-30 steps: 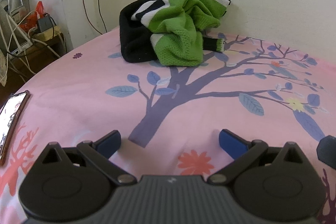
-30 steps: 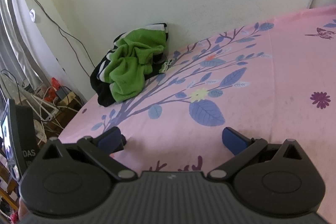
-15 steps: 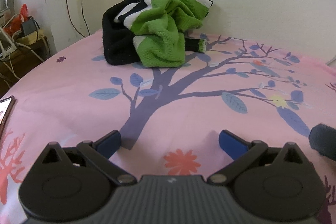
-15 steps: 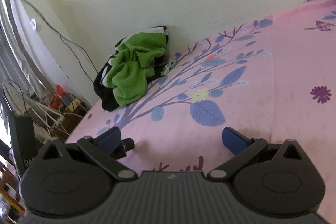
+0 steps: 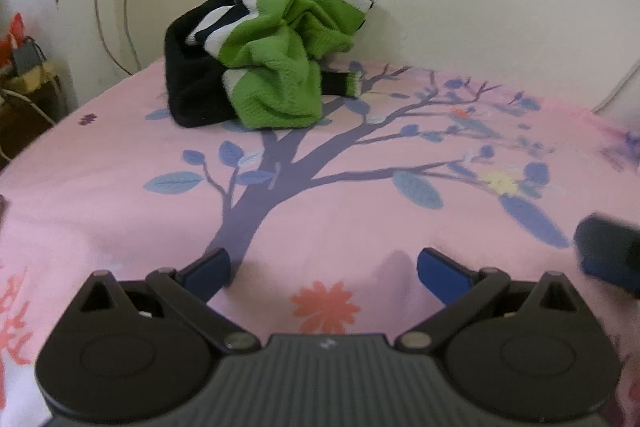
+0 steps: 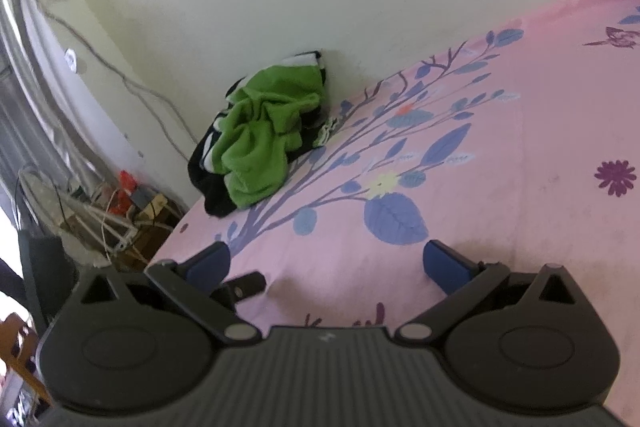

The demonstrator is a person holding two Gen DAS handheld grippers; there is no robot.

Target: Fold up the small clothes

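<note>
A bed covered by a pink bedsheet (image 5: pixel 360 211) printed with a purple tree, blue leaves and small flowers fills both wrist views. A crumpled garment (image 5: pixel 272 67) in green, black and white stripes (the only clothing in sight) lies in a heap at the far edge of the bed, touching the cream wall (image 5: pixel 480 7). In the left wrist view it sits at about 11 o'clock; in the right wrist view it is also at about 11 o'clock, farther off.

The left gripper (image 5: pixel 323 265) hovers low over the sheet with its blue-tipped fingers (image 5: pixel 438 269) spread wide apart, grasping nothing, well apart from the garment. A dark blurred shape at 3 o'clock in this view is probably part of the other gripper.

The right gripper (image 6: pixel 326 263) is likewise released, fingers (image 6: pixel 444 265) wide apart and holding nothing, above the near part of the bed.

Beside the bed at 9 o'clock in the right view, a low stand (image 6: pixel 132 223) carries tangled white cables and a red item. A thin cable (image 6: pixel 132 87) runs down the wall above it.
</note>
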